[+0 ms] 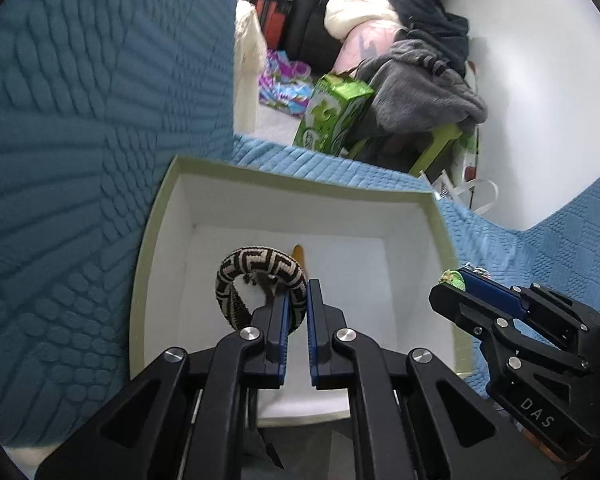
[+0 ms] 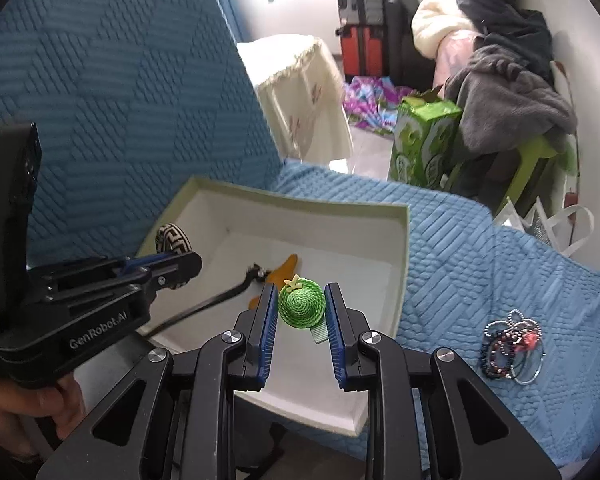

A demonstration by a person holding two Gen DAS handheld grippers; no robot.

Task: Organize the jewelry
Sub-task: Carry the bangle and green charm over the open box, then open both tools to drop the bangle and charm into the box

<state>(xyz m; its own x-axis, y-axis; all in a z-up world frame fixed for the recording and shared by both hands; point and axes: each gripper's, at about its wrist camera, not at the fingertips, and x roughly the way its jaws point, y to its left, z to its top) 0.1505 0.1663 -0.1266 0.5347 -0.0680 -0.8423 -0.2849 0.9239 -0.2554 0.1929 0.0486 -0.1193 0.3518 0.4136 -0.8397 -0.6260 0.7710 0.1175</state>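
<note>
A white open box (image 1: 162, 216) (image 2: 404, 248) lies on the blue quilted sofa. My left gripper (image 1: 298, 286) is shut on a black-and-cream woven bangle (image 1: 256, 264) and holds it over the box; the bangle also shows in the right wrist view (image 2: 173, 239). My right gripper (image 2: 301, 292) is shut on a green woven hat-shaped hair clip (image 2: 302, 302) above the box's near side; it also shows in the left wrist view (image 1: 454, 279). An orange piece (image 2: 286, 268) and a dark cord (image 2: 220, 300) lie in the box. Several bracelets (image 2: 512, 344) lie in a heap on the sofa to the right.
The sofa back (image 2: 120, 100) rises at the left. Beyond the seat edge are a green carton (image 2: 424, 140), a green stool with piled clothes (image 2: 512, 92), a cream-covered stand (image 2: 300, 88), luggage (image 2: 360, 20) and a white bag (image 2: 552, 224).
</note>
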